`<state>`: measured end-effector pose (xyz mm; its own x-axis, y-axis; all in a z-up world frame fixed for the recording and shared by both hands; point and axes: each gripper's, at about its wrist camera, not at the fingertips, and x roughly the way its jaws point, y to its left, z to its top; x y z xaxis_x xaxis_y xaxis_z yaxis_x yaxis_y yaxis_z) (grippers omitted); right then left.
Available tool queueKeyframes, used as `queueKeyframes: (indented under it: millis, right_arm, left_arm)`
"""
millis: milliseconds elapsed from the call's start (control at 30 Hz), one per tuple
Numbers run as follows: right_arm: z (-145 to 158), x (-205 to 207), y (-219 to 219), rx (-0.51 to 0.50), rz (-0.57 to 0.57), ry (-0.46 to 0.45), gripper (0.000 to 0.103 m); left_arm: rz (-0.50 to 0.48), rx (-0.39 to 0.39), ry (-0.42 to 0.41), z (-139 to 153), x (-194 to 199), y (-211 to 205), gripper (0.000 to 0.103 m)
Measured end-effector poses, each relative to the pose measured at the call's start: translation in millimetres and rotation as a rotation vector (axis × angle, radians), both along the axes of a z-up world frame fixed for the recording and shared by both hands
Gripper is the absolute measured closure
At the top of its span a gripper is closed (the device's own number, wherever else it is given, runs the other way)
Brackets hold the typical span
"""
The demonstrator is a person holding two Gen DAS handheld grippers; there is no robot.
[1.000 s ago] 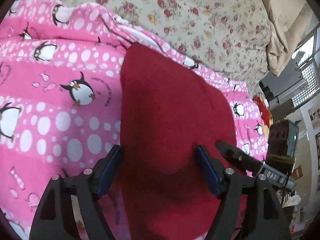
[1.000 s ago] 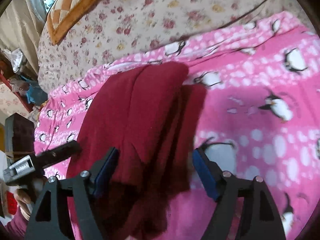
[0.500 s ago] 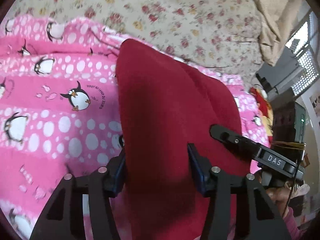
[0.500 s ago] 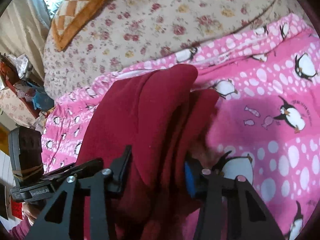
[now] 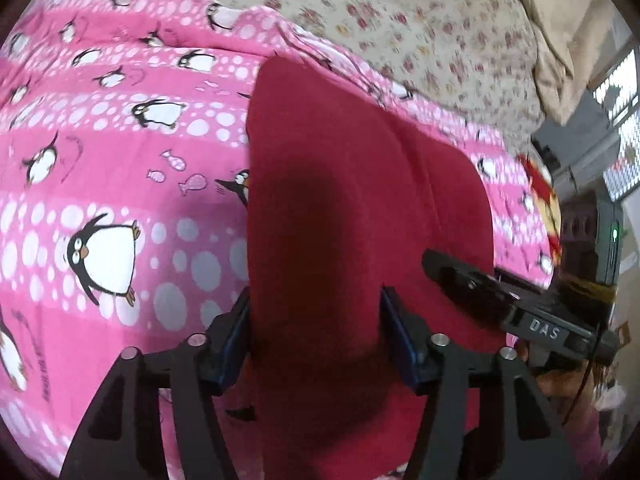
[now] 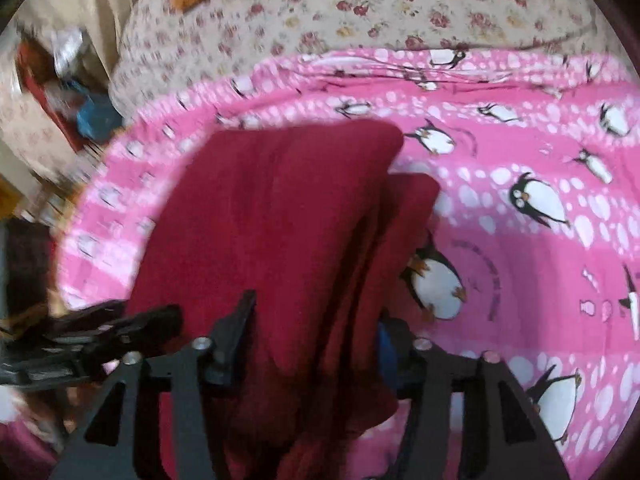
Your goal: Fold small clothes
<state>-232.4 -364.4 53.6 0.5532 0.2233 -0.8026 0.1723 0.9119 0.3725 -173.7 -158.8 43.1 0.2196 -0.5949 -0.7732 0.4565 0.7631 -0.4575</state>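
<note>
the red garment point(image 5: 360, 208) lay folded lengthwise on the pink penguin blanket point(image 5: 100, 152), its near end gathered up between both tools, probably so it could be carried over for the next fold. the left tool point(image 5: 316, 328) had cloth bunched between its jaws, which had just been opening slightly; the right tool point(image 6: 316, 340) likewise. the right view alone showed the stacked layers at the garment's edge; the left showed a smooth top.

Pink penguin blanket point(image 5: 120, 168) w/ floral sheet point(image 5: 420, 20) behind
</note>
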Motion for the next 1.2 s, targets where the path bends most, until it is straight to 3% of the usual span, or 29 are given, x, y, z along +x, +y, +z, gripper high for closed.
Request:
queueKeyframes:
  millis: [100, 300, 467, 567, 800, 1000, 1200]
  right_arm:
    - [8.0, -8.1, -4.6, 0.012, -0.026, 0.009, 0.043]
    - [39.8, -34.3, 15.9, -0.119, 0.008, -0.013, 0.043]
    - [25.2, -46.4, 28.6, -0.218, 0.005, 0.031, 0.043]
    - [22.4, -51.6, 29.5, -0.228, -0.007, 0.032, 0.043]
    - [51.4, -72.5, 39.4, -0.245, -0.045, -0.014, 0.042]
    - [70.7, -84.4, 45.6, -0.265, -0.105, -0.053, 0.034]
    - [75.3, -86.1, 47.1, -0.266, -0.16, -0.06, 0.026]
  left_arm:
    - [0.019, 0.006, -0.005, 8.1, -4.1, 1.3, 0.06]
    - [0.046, 0.062, -0.17, 34.2, -21.7, 6.4, 0.06]
    - [0.063, 0.099, -0.202, 36.9, -32.4, 8.8, 0.06]
    - [0.074, 0.149, -0.231, 38.0, -40.9, 9.0, 0.06]
    - [0.127, 0.16, -0.296, 50.6, -54.2, 16.0, 0.06]
    - [0.129, 0.197, -0.367, 61.7, -67.2, 12.3, 0.06]
    - [0.145, 0.197, -0.38, 66.1, -72.2, 13.6, 0.06]
